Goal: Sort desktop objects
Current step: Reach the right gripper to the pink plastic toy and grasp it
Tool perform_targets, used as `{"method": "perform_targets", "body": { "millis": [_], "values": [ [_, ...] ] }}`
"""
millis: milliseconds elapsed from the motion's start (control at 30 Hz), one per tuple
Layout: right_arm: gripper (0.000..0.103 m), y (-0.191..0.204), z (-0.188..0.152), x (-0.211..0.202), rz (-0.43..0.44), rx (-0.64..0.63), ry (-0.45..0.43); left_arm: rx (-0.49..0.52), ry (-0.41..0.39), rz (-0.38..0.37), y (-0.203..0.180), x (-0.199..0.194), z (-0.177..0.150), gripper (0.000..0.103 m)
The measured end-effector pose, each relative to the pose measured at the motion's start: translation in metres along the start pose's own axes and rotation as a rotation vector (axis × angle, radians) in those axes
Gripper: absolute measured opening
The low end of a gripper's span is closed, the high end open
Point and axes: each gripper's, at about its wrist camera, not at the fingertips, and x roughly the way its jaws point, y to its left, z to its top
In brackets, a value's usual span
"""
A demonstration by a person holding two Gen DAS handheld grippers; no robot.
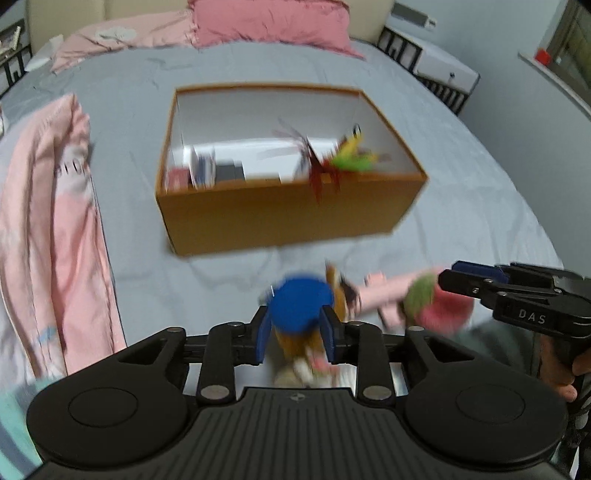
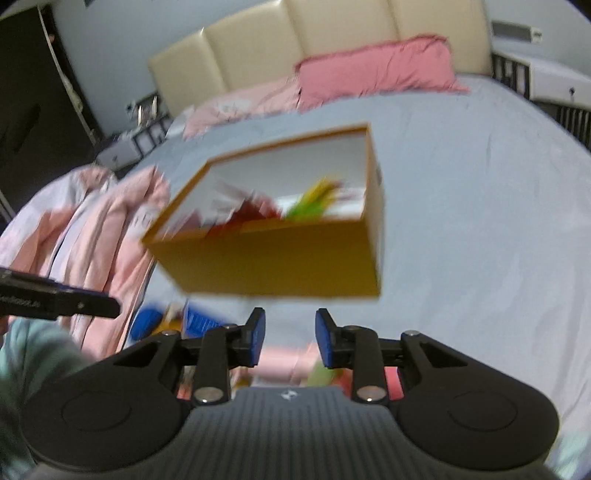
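Note:
An orange-brown box [image 1: 288, 218] [image 2: 277, 266] with a white inside stands on the grey bed and holds red and yellow-green feather toys [image 1: 343, 158] and small packs [image 1: 203, 170]. In front of it lie a blurred blue-capped brown toy [image 1: 299, 306], a pink strip [image 1: 384, 291] and a green-and-red ball [image 1: 436, 310]. My left gripper [image 1: 295, 317] hangs over the blue-capped toy, jaws apart, the toy showing through the gap. My right gripper [image 2: 290, 326] [image 1: 448, 277] is open just above the ball, with nothing gripped.
A pink garment [image 1: 55, 221] [image 2: 103, 221] lies crumpled left of the box. Pink pillows [image 1: 273, 22] [image 2: 376, 70] rest against a cream headboard [image 2: 295, 44]. A white cabinet [image 1: 443, 62] stands off the bed's right side. A hand [image 1: 561, 373] holds the right gripper.

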Motion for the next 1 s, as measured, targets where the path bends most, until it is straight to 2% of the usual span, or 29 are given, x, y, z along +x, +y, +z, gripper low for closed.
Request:
{"method": "perform_targets", "body": {
  "millis": [133, 233, 333, 467, 600, 733, 1000],
  "values": [
    [0.037, 0.017, -0.018, 0.008, -0.053, -0.096, 0.080, 0.072, 0.027, 0.008, -0.014, 0.004, -0.021, 0.038],
    [0.037, 0.025, -0.021, 0.019, -0.052, -0.195, 0.149, 0.183, 0.047, 0.005, -0.029, 0.010, -0.032, 0.054],
    [0.039, 0.035, -0.020, 0.027, -0.058, -0.314, 0.190, 0.328, 0.072, 0.018, -0.046, 0.015, -0.044, 0.054],
    [0.039, 0.042, -0.024, 0.043, -0.073, -0.404, 0.264, 0.395, 0.101, 0.004, -0.055, 0.023, -0.055, 0.055],
    [0.039, 0.043, -0.029, 0.070, -0.110, -0.460, 0.340, 0.409, 0.149, 0.011, -0.059, 0.039, -0.058, 0.055],
    [0.039, 0.046, -0.032, 0.091, -0.140, -0.537, 0.410, 0.378, 0.175, 0.000, -0.058, 0.051, -0.055, 0.055],
    [0.035, 0.058, -0.043, 0.122, -0.274, -0.770, 0.449, 0.219, 0.141, -0.059, -0.034, 0.057, -0.039, 0.056]
  ]
}}
